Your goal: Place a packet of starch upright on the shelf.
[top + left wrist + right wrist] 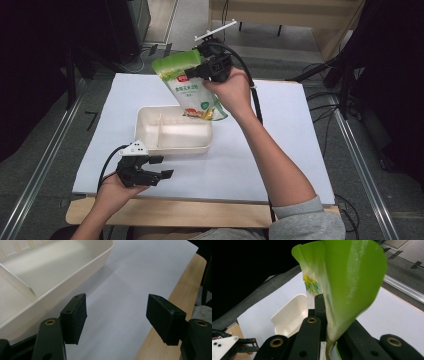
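A green and white food bag hangs tilted above the table, pinched near its top by my right gripper, which is shut on it. The bag's lower end dips over the right part of a cream divided tray. In the right gripper view the bag rises from between the closed jaws of that gripper, with the tray below. My left gripper rests open near the front left, just in front of the tray. Its jaws stand wide apart with nothing between them, the tray wall to their left.
A white sheet covers the table, with a wooden front edge showing beyond it. Cables and dark equipment stands lie on the floor behind and to the right. The sheet's right half is bare.
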